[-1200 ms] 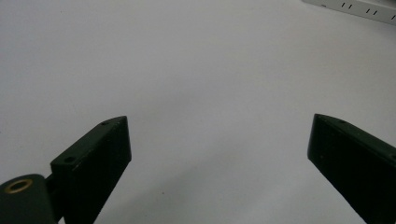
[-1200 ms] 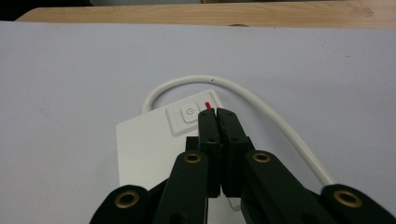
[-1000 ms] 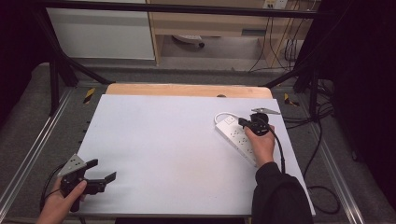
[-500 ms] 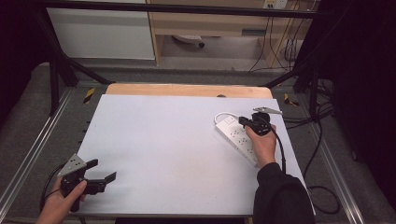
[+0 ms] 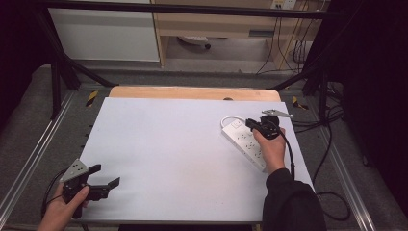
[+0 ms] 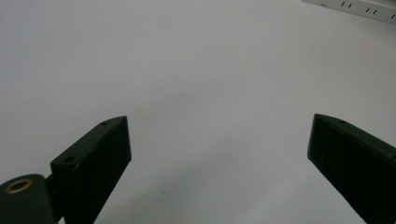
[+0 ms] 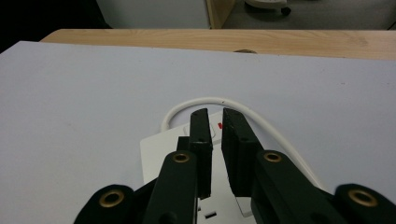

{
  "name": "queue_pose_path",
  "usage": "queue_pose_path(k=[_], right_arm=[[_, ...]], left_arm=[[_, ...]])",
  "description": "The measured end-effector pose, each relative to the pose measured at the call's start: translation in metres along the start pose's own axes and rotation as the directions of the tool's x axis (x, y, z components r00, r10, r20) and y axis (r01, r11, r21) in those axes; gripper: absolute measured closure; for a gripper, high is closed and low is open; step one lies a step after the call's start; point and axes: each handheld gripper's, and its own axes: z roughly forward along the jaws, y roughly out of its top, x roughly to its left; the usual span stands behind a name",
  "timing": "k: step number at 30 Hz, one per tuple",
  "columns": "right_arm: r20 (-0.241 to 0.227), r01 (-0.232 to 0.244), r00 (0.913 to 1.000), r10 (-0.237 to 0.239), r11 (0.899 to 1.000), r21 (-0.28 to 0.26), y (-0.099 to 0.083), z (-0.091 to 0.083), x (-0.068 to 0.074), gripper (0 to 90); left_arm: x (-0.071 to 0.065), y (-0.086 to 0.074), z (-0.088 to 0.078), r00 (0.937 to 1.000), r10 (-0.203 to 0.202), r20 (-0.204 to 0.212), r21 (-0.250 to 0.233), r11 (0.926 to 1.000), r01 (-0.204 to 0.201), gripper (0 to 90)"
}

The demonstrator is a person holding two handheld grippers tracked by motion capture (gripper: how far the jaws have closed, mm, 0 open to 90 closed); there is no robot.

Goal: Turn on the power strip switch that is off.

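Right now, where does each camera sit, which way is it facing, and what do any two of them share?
High view: above the near edge, facing forward and down on the table; both hands, left gripper, right gripper.
Left gripper view: rides that gripper, facing across bare tabletop; jaws wide apart.
Right gripper view: rides that gripper, over the power strip; jaws almost together.
All three share the power strip.

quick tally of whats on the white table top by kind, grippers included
power strip: 1, white, with its white cable looping at the switch end
gripper: 2, the left gripper open over bare table, the right gripper over the strip's switch end, jaws nearly together, just opening a little, nothing between them
total: 3
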Motion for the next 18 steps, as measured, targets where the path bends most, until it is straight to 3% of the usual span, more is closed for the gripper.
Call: queue_pose_path(k=[18], right_arm=[[-0.014, 0.001, 0.9999, -0.001, 0.999, -0.033, 0.006, -0.015, 0.005, 72.4]], left_arm=[[0.0, 0.0, 0.0, 1.0, 0.0, 0.001, 0.0, 1.0, 0.0, 6.3]])
